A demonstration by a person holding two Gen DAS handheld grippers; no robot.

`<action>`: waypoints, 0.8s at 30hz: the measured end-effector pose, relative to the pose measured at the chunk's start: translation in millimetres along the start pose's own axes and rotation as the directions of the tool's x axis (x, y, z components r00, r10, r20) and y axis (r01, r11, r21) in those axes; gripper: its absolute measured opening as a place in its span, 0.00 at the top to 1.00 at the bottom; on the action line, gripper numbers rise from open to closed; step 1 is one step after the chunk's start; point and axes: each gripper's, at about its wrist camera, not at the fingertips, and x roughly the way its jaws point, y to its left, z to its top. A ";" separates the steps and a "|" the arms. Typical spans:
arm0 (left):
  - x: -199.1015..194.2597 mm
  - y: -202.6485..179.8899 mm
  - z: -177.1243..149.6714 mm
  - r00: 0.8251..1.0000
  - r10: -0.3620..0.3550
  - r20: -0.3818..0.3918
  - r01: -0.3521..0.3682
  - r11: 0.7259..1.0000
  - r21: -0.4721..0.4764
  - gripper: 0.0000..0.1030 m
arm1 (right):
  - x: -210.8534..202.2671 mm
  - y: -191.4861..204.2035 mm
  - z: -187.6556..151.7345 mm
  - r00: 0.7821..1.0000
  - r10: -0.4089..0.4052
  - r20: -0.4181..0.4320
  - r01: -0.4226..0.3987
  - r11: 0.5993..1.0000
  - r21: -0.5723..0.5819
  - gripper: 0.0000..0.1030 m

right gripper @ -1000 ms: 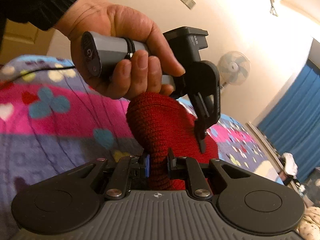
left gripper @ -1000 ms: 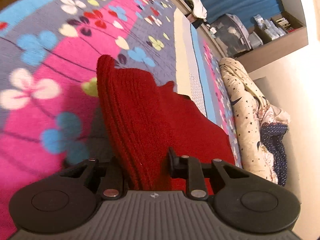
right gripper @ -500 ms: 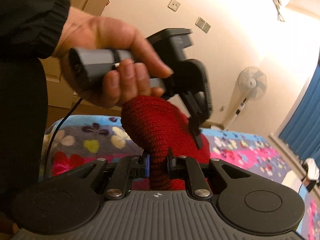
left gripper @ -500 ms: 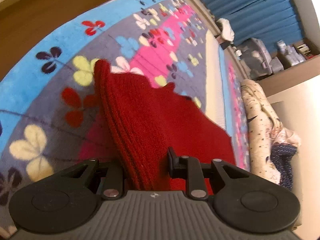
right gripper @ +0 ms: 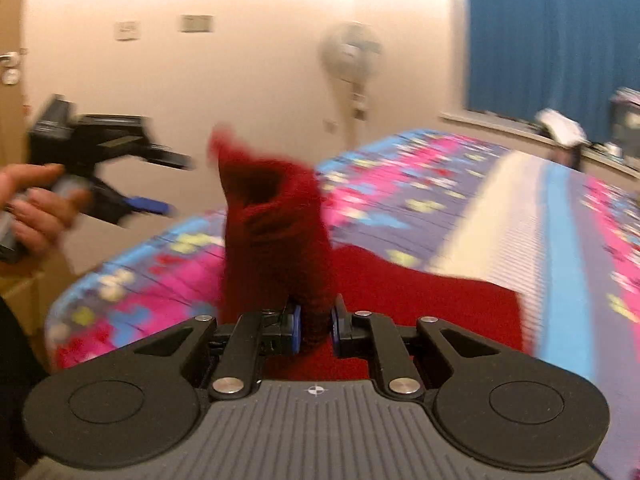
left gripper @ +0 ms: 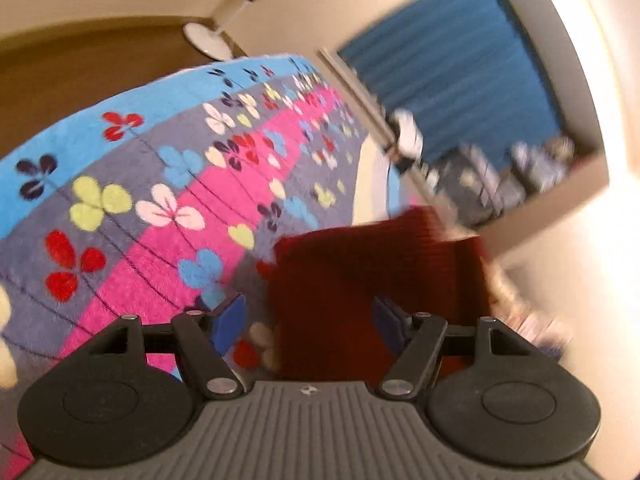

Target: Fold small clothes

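Observation:
A dark red knitted garment [right gripper: 276, 232] hangs bunched from my right gripper [right gripper: 314, 328], which is shut on it; its lower part lies on the flowered blanket [right gripper: 400, 208]. In the left wrist view the same red garment [left gripper: 372, 280] hangs in front of my left gripper [left gripper: 308, 320], whose blue-padded jaws stand wide open and hold nothing. The left gripper also shows in the right wrist view [right gripper: 148, 184], held in a hand at the left, apart from the garment. Both views are blurred by motion.
The bed carries a blanket with pink, grey and blue stripes and flowers [left gripper: 160, 184]. A standing fan [right gripper: 352, 60] is by the wall. Blue curtains [right gripper: 552, 40] hang at the right, with clutter on the shelf below [left gripper: 500, 176].
My left gripper has opened and let go of the red garment, then drawn away to the left. My right gripper keeps its hold and has swung toward the bed.

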 end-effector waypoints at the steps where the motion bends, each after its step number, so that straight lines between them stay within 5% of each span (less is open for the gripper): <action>1: 5.6 -10.5 -5.0 1.000 0.027 -0.012 -0.026 0.998 0.060 0.28 | -2.6 -24.5 -7.8 0.999 -0.029 -0.033 0.030 0.998 0.060 0.87; 3: 15.5 -30.3 -18.7 0.996 0.080 -0.025 -0.074 0.980 0.185 0.28 | 1.5 -70.5 -24.4 0.989 -0.047 -0.138 0.078 0.972 0.223 0.87; 6: 35.0 -60.2 -47.5 0.986 0.165 -0.037 -0.136 0.901 0.413 0.28 | 11.5 -127.6 -60.4 0.941 -0.077 -0.330 0.233 0.853 0.467 0.85; 9: 56.9 -73.6 -76.6 0.976 0.213 -0.045 -0.150 0.808 0.569 0.28 | 12.9 -159.7 -85.7 0.940 0.015 -0.341 0.230 0.712 0.664 0.81; 13: 79.8 -80.5 -97.1 0.969 0.240 -0.063 -0.138 0.732 0.668 0.28 | 9.8 -155.6 -81.8 0.949 0.058 -0.310 0.164 0.749 0.642 0.60; 18: 91.3 -79.1 -96.5 0.969 0.231 -0.089 -0.125 0.766 0.631 0.28 | 6.3 -172.4 -85.5 0.957 0.090 -0.275 0.141 0.685 0.714 0.54; 24: 108.4 -81.5 -95.3 0.973 0.155 -0.172 -0.058 0.881 0.470 0.22 | 25.8 -185.9 -79.4 0.950 0.110 -0.292 0.144 0.675 0.724 0.44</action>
